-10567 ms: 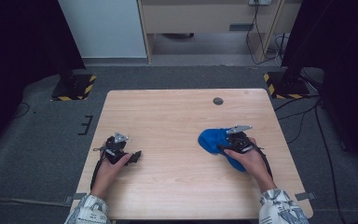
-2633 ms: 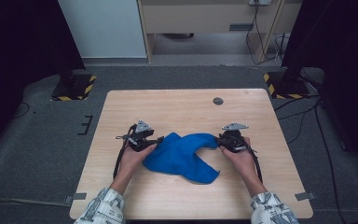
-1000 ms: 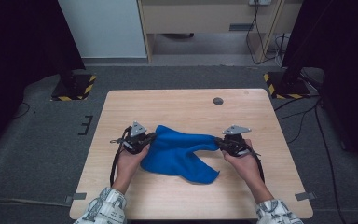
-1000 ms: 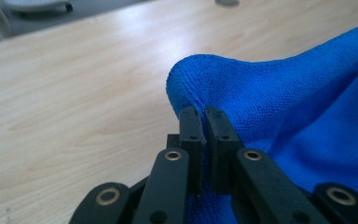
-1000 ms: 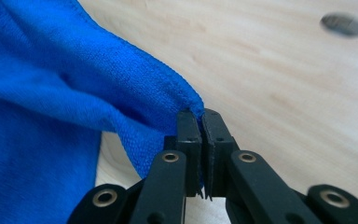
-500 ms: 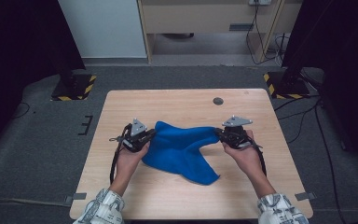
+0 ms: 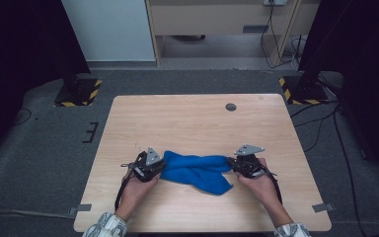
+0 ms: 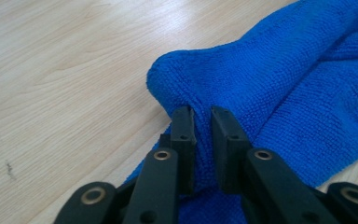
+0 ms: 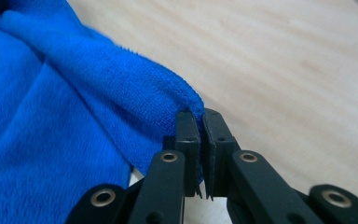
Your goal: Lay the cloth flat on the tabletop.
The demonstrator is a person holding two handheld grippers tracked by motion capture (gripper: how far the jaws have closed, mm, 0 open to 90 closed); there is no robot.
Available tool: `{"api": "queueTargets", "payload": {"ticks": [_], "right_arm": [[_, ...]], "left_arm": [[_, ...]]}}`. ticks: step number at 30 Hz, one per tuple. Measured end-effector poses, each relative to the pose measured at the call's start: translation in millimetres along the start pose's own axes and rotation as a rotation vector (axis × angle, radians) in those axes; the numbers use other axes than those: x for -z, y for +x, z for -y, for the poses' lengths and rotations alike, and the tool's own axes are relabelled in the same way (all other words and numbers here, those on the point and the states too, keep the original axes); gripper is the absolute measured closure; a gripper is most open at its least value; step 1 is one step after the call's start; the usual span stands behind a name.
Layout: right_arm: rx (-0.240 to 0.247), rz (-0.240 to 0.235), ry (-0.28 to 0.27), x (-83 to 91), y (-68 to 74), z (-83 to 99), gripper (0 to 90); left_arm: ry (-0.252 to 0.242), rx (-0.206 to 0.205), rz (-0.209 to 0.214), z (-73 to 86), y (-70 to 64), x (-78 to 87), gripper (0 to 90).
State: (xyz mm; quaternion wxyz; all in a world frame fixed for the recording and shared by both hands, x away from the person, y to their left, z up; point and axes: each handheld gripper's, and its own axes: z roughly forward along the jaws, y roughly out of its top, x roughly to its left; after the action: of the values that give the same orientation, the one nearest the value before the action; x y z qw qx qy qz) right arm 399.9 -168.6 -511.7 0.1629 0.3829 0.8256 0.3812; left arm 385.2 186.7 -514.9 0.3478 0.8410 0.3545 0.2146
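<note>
table [image 7: 187, 118]: light wood | blue cloth [image 7: 197, 170] on it | dark disc [image 7: 231, 106], maybe grommet

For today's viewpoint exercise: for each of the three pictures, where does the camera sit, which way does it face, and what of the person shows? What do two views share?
High view: fixed above the person's side, facing forward and down on the table; forearms, hands, left gripper and right gripper show.
Left gripper view: rides the left gripper, looking along its jaws at the blue cloth.
Right gripper view: rides the right gripper, looking along its jaws at a cloth edge.
Shared: both gripper views show jaws pinching the cloth on pale wood.
</note>
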Motion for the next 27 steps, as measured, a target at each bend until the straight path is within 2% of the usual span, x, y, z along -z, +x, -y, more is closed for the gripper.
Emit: {"api": "queueTargets", "payload": {"ticks": [2, 5, 8, 9, 12, 16, 18, 23, 24, 27], "right_arm": [[0.006, 0.001, 0.015, -1.3, 1.1, 1.8, 86.4], [0.019, -0.002, 0.045, -4.5, 1.9, 6.6, 86.1], [0.023, -0.004, 0.049, -6.8, 1.2, 7.4, 86.0], [0.023, -0.004, 0.049, -6.8, 1.2, 7.4, 86.0], [0.032, 0.000, 0.049, -6.8, 2.6, 6.4, 86.0], [0.034, 0.000, 0.049, -6.1, 2.6, 6.4, 86.0], [0.030, -0.003, 0.049, -5.2, 2.4, 6.2, 85.8], [0.029, -0.003, 0.050, -5.3, 1.4, 6.0, 85.3], [0.029, -0.002, 0.050, -5.4, 1.6, 6.1, 84.9], [0.029, -0.001, 0.050, -5.7, 1.5, 6.2, 84.4]], "left_arm": [[0.002, -0.002, -0.002, -0.6, -1.2, -1.1, 77.3], [-0.001, 0.018, 0.002, 1.2, -0.4, -1.5, 72.3], [-0.056, 0.052, 0.001, -1.4, 5.8, 5.4, 69.5], [-0.056, 0.052, 0.001, -1.4, 5.8, 5.4, 68.2], [-0.117, 0.087, -0.001, -4.7, 11.1, 15.3, 67.2], [-0.177, 0.101, -0.018, -10.8, 17.3, 29.5, 67.8], [-0.192, 0.110, -0.030, -12.2, 20.9, 32.5, 67.9], [-0.167, 0.127, -0.052, -9.6, 32.4, 25.6, 67.6], [-0.149, 0.142, -0.069, -6.0, 39.6, 21.5, 67.6], [-0.137, 0.174, -0.067, -1.8, 46.2, 18.8, 67.3]]}}
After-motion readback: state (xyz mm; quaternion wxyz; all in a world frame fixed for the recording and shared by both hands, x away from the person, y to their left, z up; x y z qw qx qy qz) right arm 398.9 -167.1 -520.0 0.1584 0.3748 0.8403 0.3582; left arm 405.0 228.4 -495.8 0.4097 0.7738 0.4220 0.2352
